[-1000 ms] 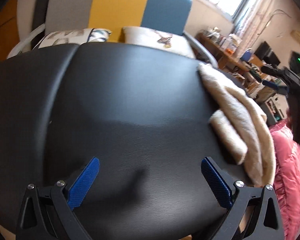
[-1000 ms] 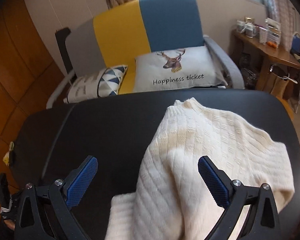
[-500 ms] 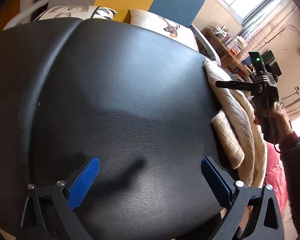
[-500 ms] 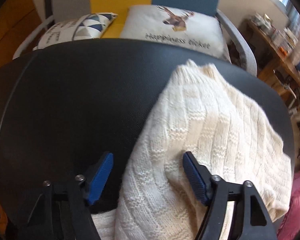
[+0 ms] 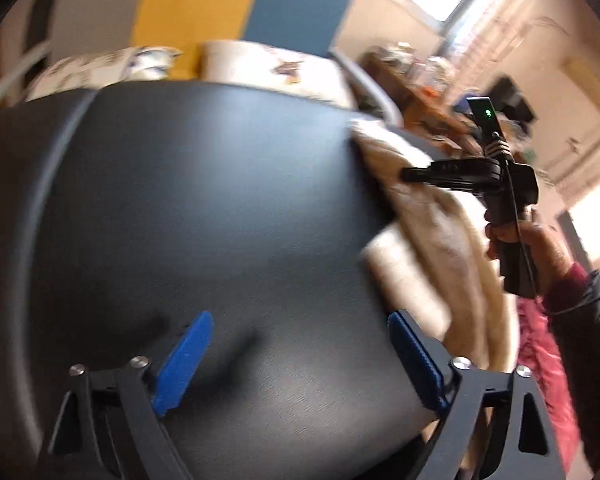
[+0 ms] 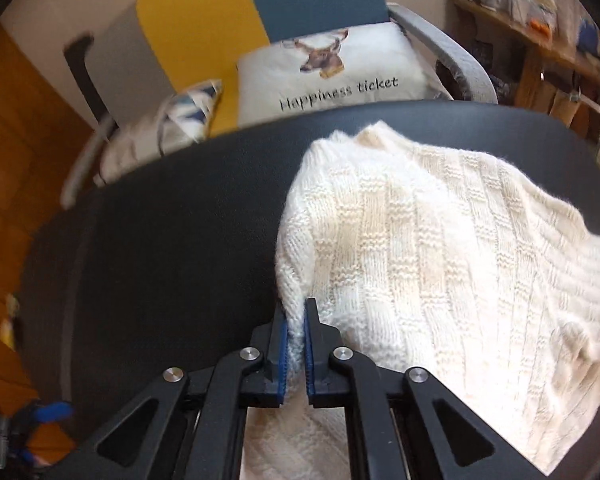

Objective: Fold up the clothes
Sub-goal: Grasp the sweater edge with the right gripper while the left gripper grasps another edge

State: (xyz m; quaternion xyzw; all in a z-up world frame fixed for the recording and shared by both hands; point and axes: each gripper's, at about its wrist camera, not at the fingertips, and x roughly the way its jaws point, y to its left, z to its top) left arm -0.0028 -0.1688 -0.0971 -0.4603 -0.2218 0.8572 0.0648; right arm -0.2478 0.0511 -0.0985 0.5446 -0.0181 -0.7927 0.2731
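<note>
Right tool (image 6: 296,344) is clamped on the cream sweater's (image 6: 440,248) near-left edge; left tool (image 5: 296,356) hangs spread apart over bare black counter (image 5: 220,208); carry that edge low, keeping the knit flat.

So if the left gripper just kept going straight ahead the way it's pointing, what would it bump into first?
Probably the black table: the open left gripper looks down and forward over its bare surface. The cream sweater lies off to its right. Depth is blurry, so this is a guess.
</note>
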